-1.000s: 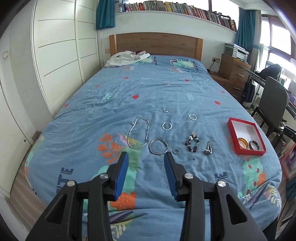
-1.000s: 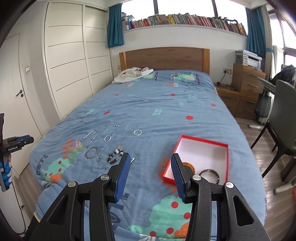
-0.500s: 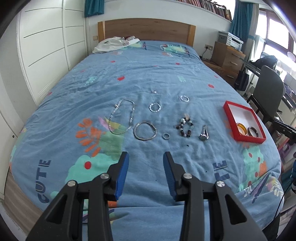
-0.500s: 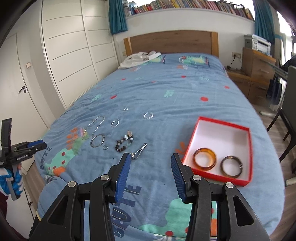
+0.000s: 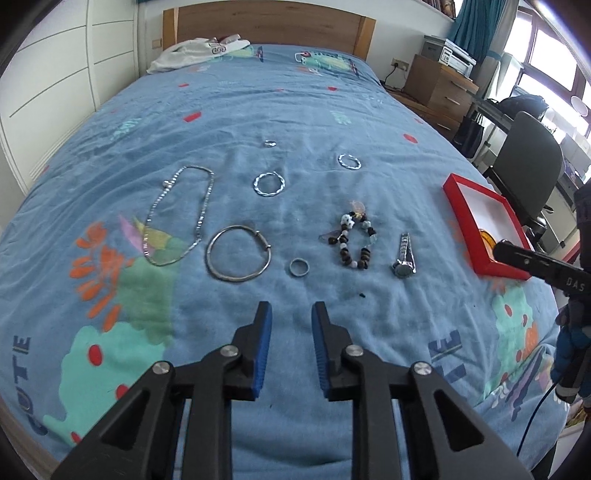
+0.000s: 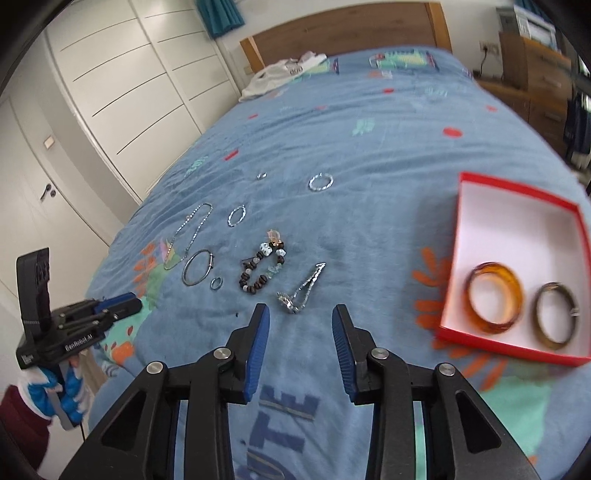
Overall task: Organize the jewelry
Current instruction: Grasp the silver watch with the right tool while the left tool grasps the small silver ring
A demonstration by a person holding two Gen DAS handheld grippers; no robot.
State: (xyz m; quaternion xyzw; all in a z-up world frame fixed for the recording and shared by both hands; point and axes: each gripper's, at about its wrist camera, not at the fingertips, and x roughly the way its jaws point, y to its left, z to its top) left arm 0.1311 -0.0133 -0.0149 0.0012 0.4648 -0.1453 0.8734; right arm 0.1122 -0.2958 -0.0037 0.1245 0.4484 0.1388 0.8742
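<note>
Both empty tongs, left and right, are closing over the bed's foot edge, where the small ring and watch call for narrow, square pinches before going to the red box.

left camera: sits on the left gripper, looks down its two fingers at the blue bed, toward the wooden headboard.
right camera: sits on the right gripper, also tilted down at the bed, from further right, close to the red box.
how near: both are low over the near end of the bed.
both see: the bead bracelet, the big silver bangle, the small ring, and each other's gripper at the edge.
</note>
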